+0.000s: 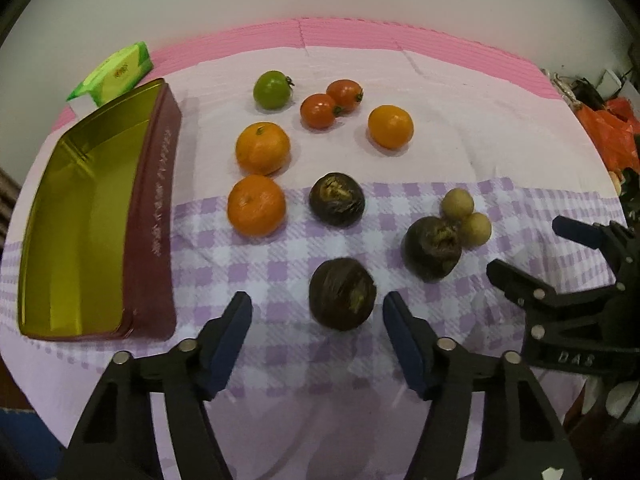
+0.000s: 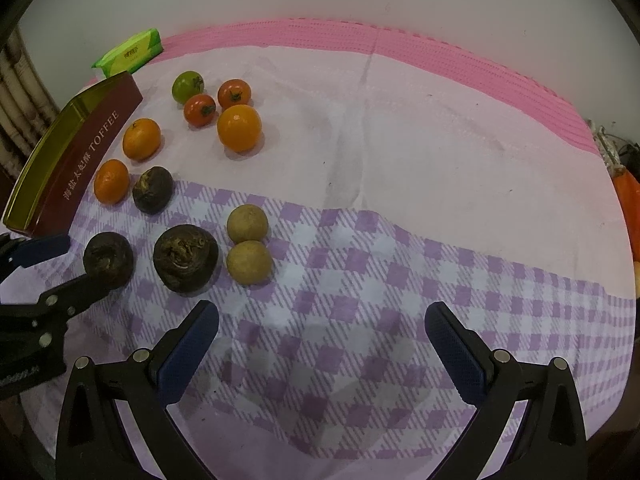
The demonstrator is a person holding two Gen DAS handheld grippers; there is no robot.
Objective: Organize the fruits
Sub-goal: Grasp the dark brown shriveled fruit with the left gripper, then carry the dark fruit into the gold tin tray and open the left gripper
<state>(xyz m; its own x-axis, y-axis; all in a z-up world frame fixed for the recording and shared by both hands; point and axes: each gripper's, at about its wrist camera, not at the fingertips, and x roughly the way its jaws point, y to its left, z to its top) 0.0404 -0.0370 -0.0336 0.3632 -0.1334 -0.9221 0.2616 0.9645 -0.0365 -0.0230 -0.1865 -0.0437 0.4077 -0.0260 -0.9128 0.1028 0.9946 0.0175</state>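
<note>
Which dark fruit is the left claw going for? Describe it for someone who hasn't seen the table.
Start at the open gold-lined tin on the left of the cloth, then come along the checked band towards the camera. Three dark fruits lie there; it is the nearest dark fruit, alone between the left claw tips, untouched.

I see the tin (image 1: 96, 216) at the left edge of the cloth (image 1: 460, 152), a packet (image 1: 114, 74) behind it. Right of the tin lie two mandarins (image 1: 257, 205), one before the other. Behind them sit four tomatoes (image 1: 318, 110). Three water chestnuts (image 1: 342, 294) lie nearer me; the rightmost touches two longans (image 1: 466, 214). The nearest chestnut lies between my left gripper (image 1: 316, 308) fingers.
</note>
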